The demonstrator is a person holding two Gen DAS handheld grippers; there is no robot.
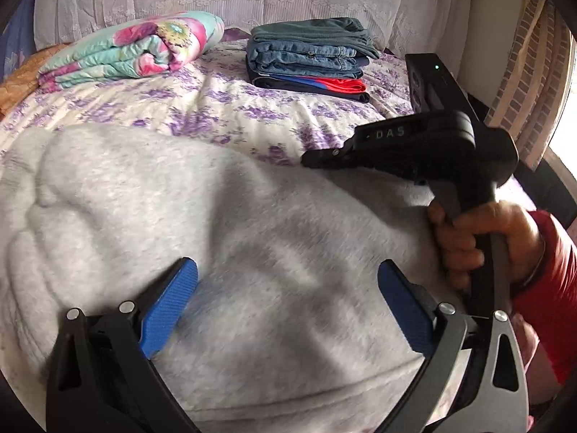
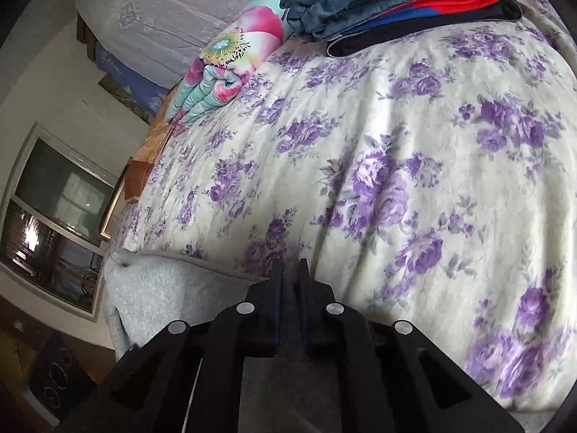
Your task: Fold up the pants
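On the bed (image 2: 414,115), grey pants (image 1: 223,238); left hand-held gripper (image 1: 288,281) wide, right (image 2: 293,270) nearly closed

Soft daylight, mild motion blur, strong fisheye warping at edges.

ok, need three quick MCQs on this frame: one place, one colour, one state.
1. Where is the clothes stack?
A on the bed's far side
B on the floor
C on the grey pants

2. The left hand-held gripper's pads are:
A red
B blue
C green

3. The left hand-held gripper is:
A shut on the pants
B open over the grey pants
C holding jeans

Key: A, it sits beside the quilt at the back; B, both pads show blue; B, jaws spread wide above the fabric.
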